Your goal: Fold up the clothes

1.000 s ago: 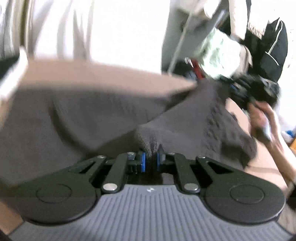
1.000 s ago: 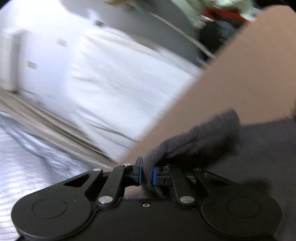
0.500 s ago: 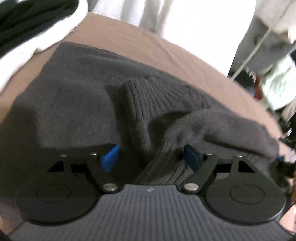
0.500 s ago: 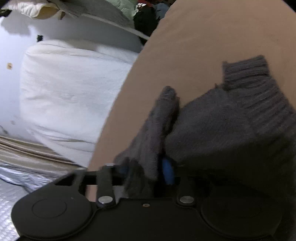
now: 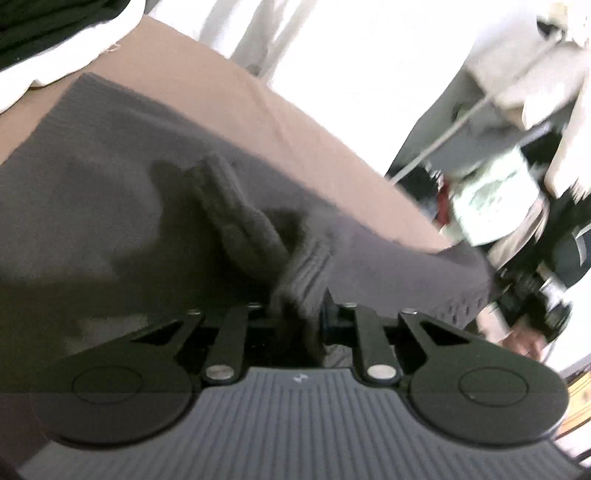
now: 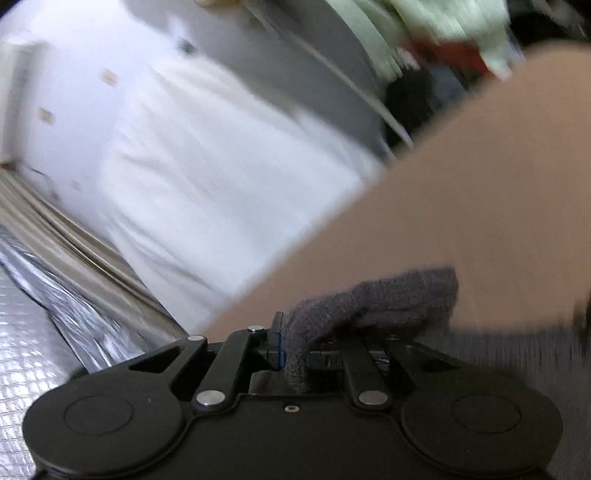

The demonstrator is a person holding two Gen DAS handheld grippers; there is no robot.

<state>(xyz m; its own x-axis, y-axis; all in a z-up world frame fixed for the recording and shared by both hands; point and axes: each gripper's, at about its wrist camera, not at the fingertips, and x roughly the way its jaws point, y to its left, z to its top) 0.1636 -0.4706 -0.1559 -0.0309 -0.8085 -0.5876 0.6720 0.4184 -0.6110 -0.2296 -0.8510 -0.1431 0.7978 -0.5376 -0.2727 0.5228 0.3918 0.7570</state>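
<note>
while the sweater lies on the brown surface, left gripper is closing on its ribbed fold, right gripper clenches an edge

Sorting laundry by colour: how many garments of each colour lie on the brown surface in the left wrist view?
Dark grey: 1, the knit sweater pinched by the left tool
White: 1, the white garment
Black: 1, the black garment
Total: 3

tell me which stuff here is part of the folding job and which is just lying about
Part of the job:
- grey knit sweater on the brown surface
- left gripper, jaws closing on the sweater's ribbed fold
- right gripper, shut on a sweater edge

Lying about:
- white and black cloth pile
- clothes rack clutter
- silver mat
</note>
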